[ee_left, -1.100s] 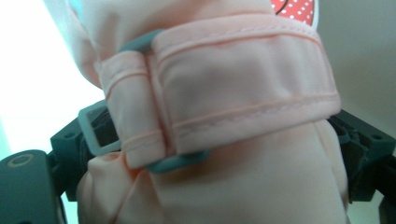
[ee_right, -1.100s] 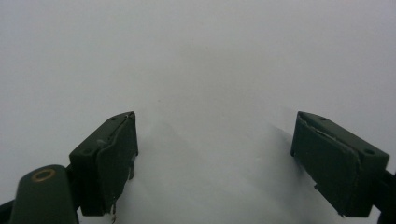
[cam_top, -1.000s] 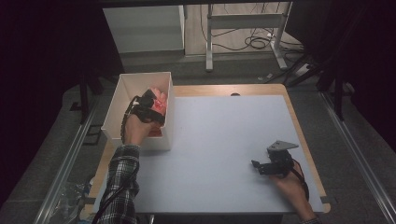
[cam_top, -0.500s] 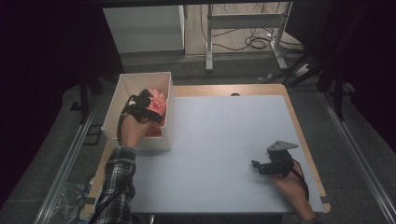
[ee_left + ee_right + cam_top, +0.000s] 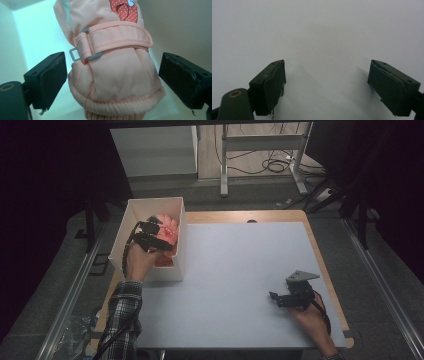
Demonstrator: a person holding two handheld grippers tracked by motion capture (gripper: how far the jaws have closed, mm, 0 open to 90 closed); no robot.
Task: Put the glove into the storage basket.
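Left tool [image 5: 159,236]: inside the white box [image 5: 131,215] at the tabletop's far-left corner, jaws spread either side of a pink mitten [image 5: 112,67]; the pads appear just clear of the fabric, though the left one is too close to be sure.
Mitten: in the box, strap and grey buckle [image 5: 75,54] facing the left gripper view.
Right tool [image 5: 280,297]: jaws apart and empty, low over the white tabletop [image 5: 240,265] near its near-right corner.
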